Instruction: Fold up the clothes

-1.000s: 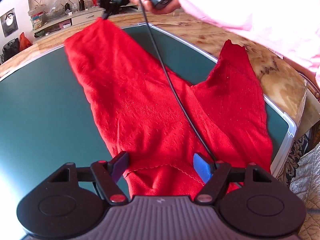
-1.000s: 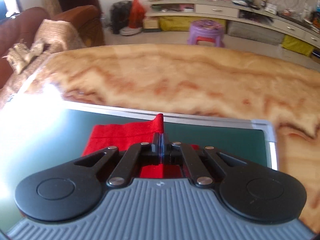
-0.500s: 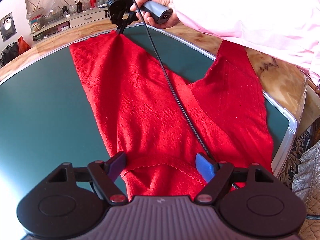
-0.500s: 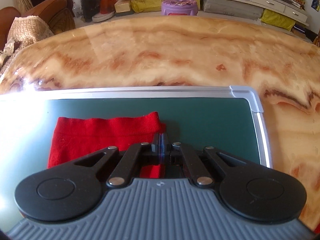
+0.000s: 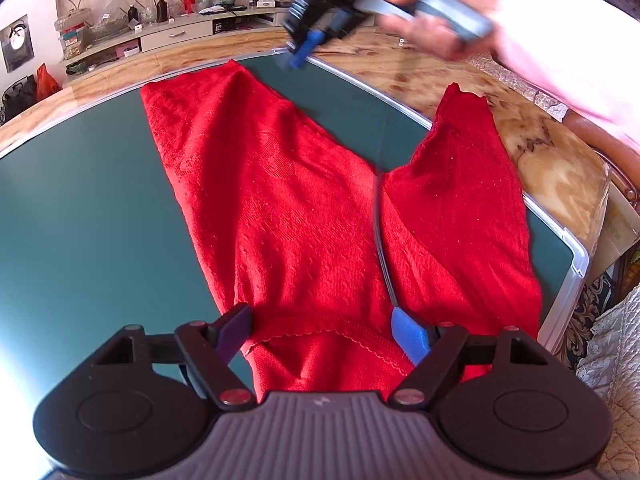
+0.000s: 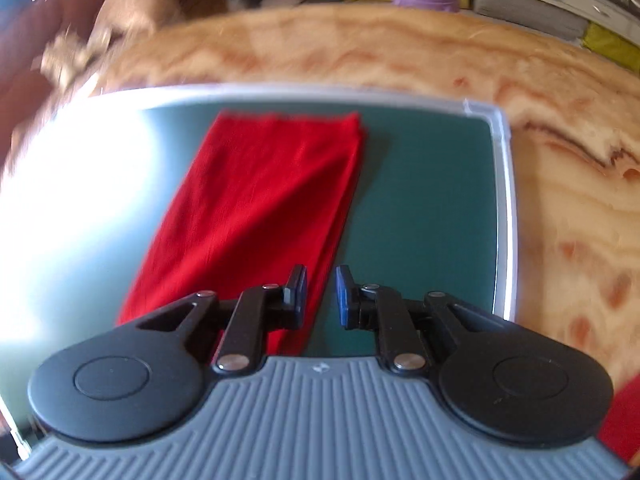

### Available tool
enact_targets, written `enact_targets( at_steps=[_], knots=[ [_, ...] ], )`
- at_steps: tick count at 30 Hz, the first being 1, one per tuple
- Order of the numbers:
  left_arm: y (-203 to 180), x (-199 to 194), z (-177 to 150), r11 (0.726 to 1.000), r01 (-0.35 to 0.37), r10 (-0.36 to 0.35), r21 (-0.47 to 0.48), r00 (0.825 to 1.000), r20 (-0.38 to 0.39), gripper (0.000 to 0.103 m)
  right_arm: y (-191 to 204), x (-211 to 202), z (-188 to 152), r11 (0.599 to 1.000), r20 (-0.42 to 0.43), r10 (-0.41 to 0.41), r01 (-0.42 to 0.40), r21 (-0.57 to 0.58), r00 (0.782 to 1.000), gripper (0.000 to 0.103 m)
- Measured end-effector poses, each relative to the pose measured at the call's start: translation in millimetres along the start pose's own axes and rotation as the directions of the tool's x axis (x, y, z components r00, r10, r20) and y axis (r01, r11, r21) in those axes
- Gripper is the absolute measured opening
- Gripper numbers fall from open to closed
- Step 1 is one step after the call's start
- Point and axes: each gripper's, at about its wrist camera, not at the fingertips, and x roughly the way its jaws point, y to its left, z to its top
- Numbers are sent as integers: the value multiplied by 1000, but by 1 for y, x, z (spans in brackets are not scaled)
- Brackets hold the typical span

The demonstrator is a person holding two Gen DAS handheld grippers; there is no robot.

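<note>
Red knit trousers [image 5: 304, 216] lie flat on a green mat [image 5: 80, 208], legs spread away from me, waistband nearest. My left gripper [image 5: 324, 330] is open, its jaws either side of the waistband, touching nothing. The right gripper [image 5: 308, 46] shows blurred above the far end of the left leg, open and empty. In the right wrist view my right gripper [image 6: 320, 294] is open above the edge of that trouser leg [image 6: 264, 208], whose cuff lies flat on the mat [image 6: 420, 200].
The mat's pale rim [image 5: 576, 264] sits on a marble-patterned table [image 5: 552, 148]. The right trouser leg's cuff [image 5: 468, 100] reaches over the rim onto the table. A black cable [image 5: 384, 256] lies across the trousers. A sofa [image 6: 132, 4] and cabinets [image 5: 176, 36] stand beyond.
My right gripper has opened, let go of the left leg's cuff and lifted away. The leg now lies flat on the mat. The left gripper has stayed put.
</note>
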Motion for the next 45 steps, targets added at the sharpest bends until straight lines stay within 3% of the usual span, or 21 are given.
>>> enact_targets(
  at_steps=[2,9,14,16,21,24,25,27,28,32,34,36,45],
  knots=[
    [-1,1,1,1000,-7,7,1,1000,-3,82,11,0,-16,999,-18,-21,21,-25,1000,19],
    [-2,2,3,1000,-17,17,-7,1000,-16,82,9,22,-8,991,-44,87,-83,102,995,19],
    [-2,1,5,1000,-16,16,-6,1000,-15,82,14,31,-12,992,-62,76,-69,104,995,19],
    [-2,1,6,1000,-12,12,-6,1000,-14,82,16,30,-13,994,-57,62,-57,90,996,6],
    [-2,-1,5,1000,5,-5,11,1000,-10,82,16,7,-14,996,-1,12,-12,93,1000,5],
    [-4,-2,5,1000,7,-6,29,1000,-11,82,13,8,-13,993,-13,-61,62,96,998,2],
    [-4,-2,5,999,7,-6,32,1000,-13,82,11,12,-13,993,-29,-44,47,105,999,2],
    [-5,-3,5,999,10,-10,34,1000,-14,82,7,21,-15,992,-59,-10,18,123,998,2],
    [-5,-3,5,999,12,-11,35,1000,-14,82,6,21,-16,991,-54,-28,34,128,998,3],
    [-6,-3,4,999,14,-13,38,1000,-16,82,4,13,-25,989,-39,32,-26,144,999,7],
    [-6,-3,4,999,13,-13,36,1000,-15,82,7,10,-32,990,-46,45,-38,136,998,11],
    [-5,-4,5,999,13,-12,33,1000,-14,82,9,7,-38,991,-52,58,-51,127,997,22],
    [-4,-5,6,1000,12,-11,22,1000,-9,82,22,-6,-67,990,-82,115,-108,90,990,22]
  ],
)
